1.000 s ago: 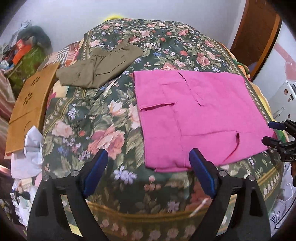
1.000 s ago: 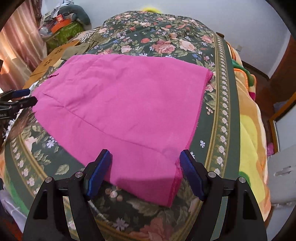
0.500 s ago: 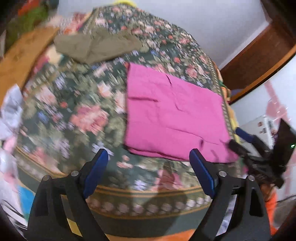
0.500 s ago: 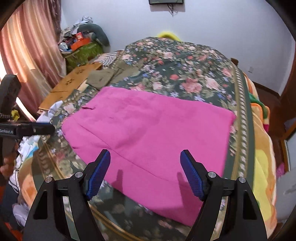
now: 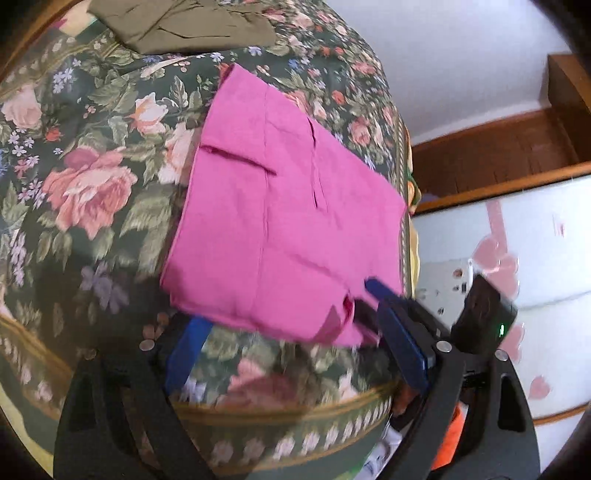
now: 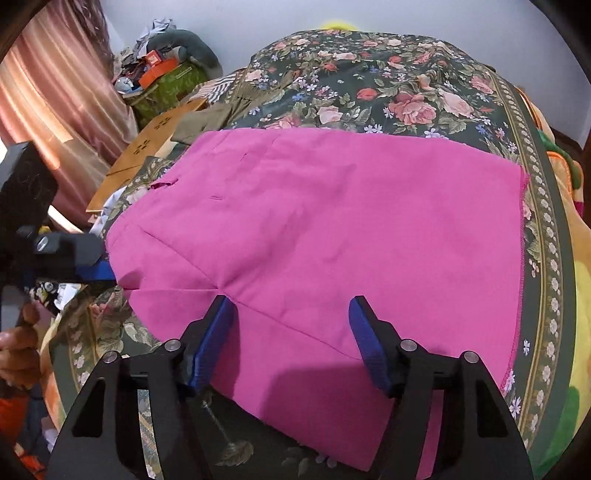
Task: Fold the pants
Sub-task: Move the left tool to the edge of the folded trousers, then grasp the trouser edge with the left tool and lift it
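Pink pants [image 5: 280,221] lie flat and folded on the floral bedspread [image 5: 92,184]. My left gripper [image 5: 291,314] is tilted and open wide, and the pants' near edge runs between its blue fingers. In the right wrist view its blue finger [image 6: 99,271] sits at the left corner of the pants [image 6: 332,229]. My right gripper [image 6: 291,306] hovers over the near part of the fabric. Its jaws are closing with cloth under and between the fingers, and the pads are not pressing. Its black body [image 5: 484,314] shows at the pants' right corner.
Folded olive pants [image 5: 184,26] lie farther back on the bed. A wooden board [image 6: 147,147], a clutter pile [image 6: 162,70] and a pink curtain [image 6: 55,92] are on the left. A white cabinet [image 5: 517,240] stands past the bed's right edge. A hand [image 6: 18,343] holds the left gripper.
The left gripper rolled and came closer to the pants' near edge. The right gripper's fingers drew closer together and came in low over the fabric.
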Motion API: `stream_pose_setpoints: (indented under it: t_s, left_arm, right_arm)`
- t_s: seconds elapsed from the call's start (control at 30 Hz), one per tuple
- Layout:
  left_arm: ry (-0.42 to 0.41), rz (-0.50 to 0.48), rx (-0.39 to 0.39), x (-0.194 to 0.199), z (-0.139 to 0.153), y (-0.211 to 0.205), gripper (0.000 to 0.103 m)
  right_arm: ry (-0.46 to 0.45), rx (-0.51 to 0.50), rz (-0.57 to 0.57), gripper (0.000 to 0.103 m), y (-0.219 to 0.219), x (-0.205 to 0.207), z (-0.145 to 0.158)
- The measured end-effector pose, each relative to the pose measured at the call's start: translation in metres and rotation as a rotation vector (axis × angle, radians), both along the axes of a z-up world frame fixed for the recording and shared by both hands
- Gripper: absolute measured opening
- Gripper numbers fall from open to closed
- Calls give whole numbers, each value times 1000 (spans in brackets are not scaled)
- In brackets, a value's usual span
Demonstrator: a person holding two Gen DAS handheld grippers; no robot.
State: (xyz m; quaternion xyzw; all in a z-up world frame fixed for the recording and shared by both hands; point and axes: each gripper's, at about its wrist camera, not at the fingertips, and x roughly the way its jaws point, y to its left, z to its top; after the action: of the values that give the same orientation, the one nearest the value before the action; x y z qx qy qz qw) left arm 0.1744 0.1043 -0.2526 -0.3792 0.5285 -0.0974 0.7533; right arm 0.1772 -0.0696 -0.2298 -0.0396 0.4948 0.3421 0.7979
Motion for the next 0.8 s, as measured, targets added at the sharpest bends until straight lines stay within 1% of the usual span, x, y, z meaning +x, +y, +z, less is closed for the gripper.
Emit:
stream_pose_setpoints:
  t_s: [0.03,0.07,0.1,0.17,0.2,0.23,0.3,0.37,0.47,0.5,0.53,0.63,0.7,0.77,0.8]
  left_arm:
    - [2,8,7,4,0,0,89]
    - [1,16,26,8,1,-1,82]
    - [0,25,67,11,3,-2,77]
    - [9,41,170,16,6,-4,49]
    - [8,48,231,18,8,-7,42]
    - [1,47,268,18,8,-8,35]
    - [-28,29,329,17,12,-13,28]
    - [-49,12,390,16,15,-21,24]
    - [-78,1,462,9,21,-25,22]
    - [-89,5,501,5,25,-25,22]
    - [-102,10,544,0,28,-23,21]
    - [-141,28,729,-16,41,-19,20]
    - [-148,29,802,-24,44,-14,20]
    - [-158,12,885,-29,47,-13,20]
    - [-168,2,940,-31,49,-16,20]
  right_arm:
    - [0,1,5,58,0,-1,0]
    - [-2,-2,8,58,0,-2,0]
    - [-4,-3,10,57,1,-3,0]
    - [-3,-5,15,57,0,-4,0]
    - [-2,-4,16,57,0,-4,0]
    - [-2,-5,17,57,0,-3,0]
    - [-4,-8,18,57,1,-4,0]
    - [-8,-15,19,57,1,-3,0]
    - [-12,-20,9,57,-2,-5,2]
    - [-14,-18,2,57,-5,-7,3]
    - [-16,-20,-3,57,-7,-8,4]
    - [-31,-35,-17,57,-15,-13,5]
    - [-29,-26,-15,57,-20,-16,4]
    - [-48,-38,-14,57,-22,-21,5]
    - [-58,-47,-13,57,-21,-23,5]
